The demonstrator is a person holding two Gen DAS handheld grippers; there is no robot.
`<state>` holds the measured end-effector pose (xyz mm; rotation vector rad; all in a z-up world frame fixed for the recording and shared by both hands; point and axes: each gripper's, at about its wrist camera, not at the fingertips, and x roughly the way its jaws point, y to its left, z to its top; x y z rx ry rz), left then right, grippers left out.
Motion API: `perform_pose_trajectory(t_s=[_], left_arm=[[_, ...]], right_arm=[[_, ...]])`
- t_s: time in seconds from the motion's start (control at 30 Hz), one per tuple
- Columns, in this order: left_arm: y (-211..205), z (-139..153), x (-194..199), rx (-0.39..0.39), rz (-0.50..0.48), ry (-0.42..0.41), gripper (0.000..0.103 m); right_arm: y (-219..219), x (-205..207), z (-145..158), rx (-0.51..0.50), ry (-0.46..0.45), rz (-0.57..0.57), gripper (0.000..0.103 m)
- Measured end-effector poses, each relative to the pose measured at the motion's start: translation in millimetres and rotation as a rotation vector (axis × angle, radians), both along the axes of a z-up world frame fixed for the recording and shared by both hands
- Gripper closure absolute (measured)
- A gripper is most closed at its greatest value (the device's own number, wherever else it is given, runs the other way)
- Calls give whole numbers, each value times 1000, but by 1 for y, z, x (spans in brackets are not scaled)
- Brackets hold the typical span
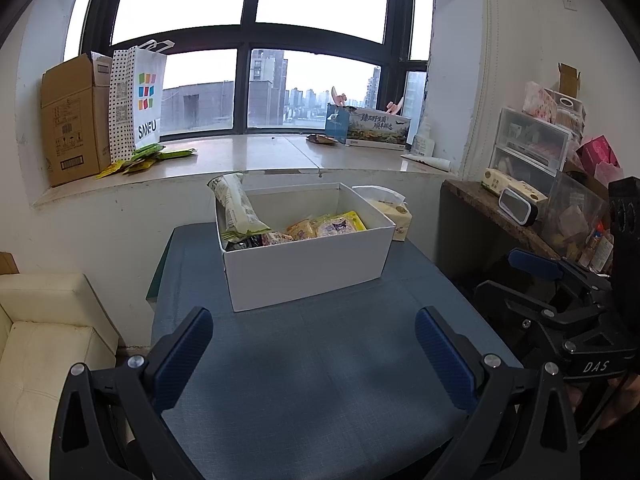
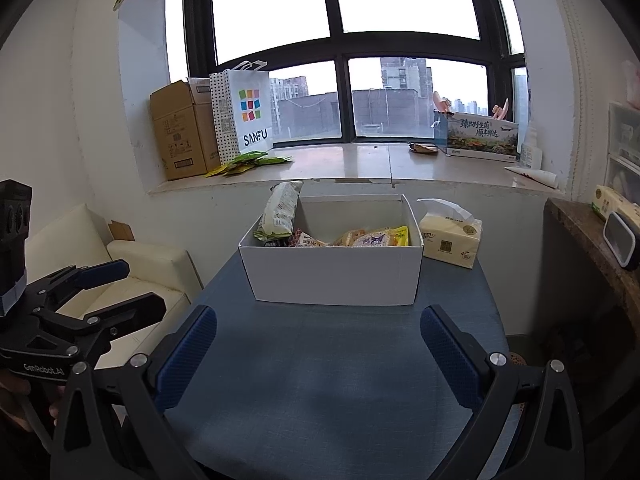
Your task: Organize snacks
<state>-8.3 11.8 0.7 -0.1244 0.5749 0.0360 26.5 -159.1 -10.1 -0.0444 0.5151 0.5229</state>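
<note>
left tongs: wide open, empty | right tongs: wide open, empty | snack box: untouched

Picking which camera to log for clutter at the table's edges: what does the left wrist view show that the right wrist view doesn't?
Only the left wrist view shows the whole clear drawer unit with its clutter and the right tongs, open.

Only the right wrist view shows the left tongs, open, and most of the cream sofa.

Both show the white box of snacks on the blue table, the tissue pack and the windowsill.
</note>
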Motion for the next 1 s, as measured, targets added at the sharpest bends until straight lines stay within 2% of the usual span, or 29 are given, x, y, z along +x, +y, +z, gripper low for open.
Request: perform_pose_trajectory(t_s=[1.0], left_arm=[[-2, 0, -2, 4, 0, 3, 0]], right_arm=[[1, -2, 0, -3, -3, 7, 0]])
